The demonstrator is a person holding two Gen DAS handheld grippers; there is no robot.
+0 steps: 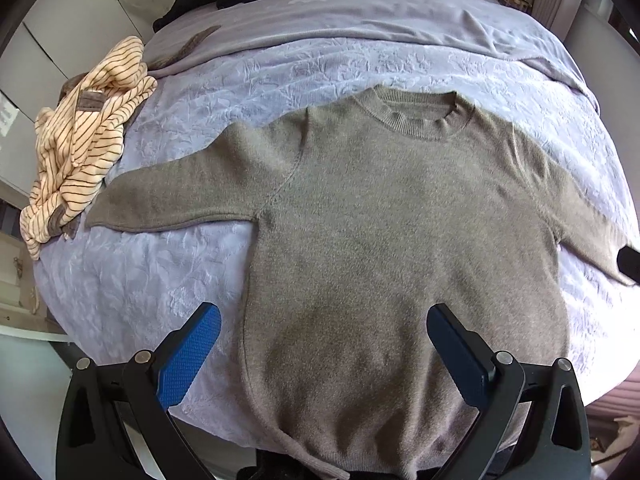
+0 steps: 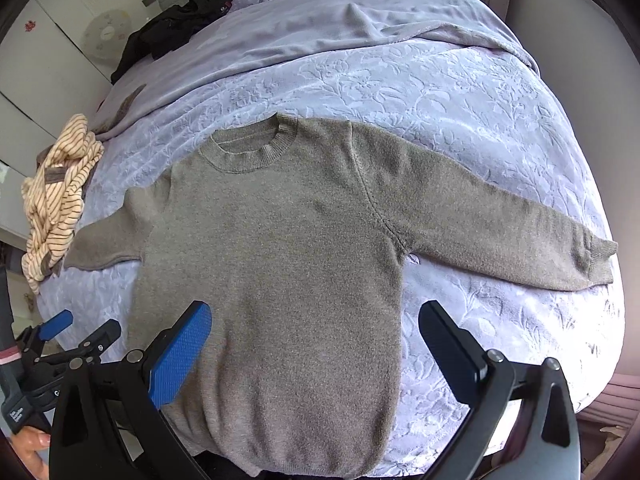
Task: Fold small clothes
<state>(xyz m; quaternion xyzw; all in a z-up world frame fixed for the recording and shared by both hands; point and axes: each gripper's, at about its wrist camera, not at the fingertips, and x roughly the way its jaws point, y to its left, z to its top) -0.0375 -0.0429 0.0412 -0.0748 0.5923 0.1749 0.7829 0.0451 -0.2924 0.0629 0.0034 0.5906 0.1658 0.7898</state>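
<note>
On the bed the sweater is laid flat, front up, both sleeves spread; no fold has been made yet, so pretty much everything is left; a striped top is bunched at the bed's left edge, unfolded too; no containers are seen; left gripper and right gripper are held wide open above the hem, nothing gripped.

A bedroom, and what lies about the bed

A lavender bedspread with a raised floral pattern covers the bed, and a smoother lilac blanket lies rumpled across its far half. Dark clothing is heaped at the far left corner. Beyond it a pale round fan stands against white cupboard doors.
</note>
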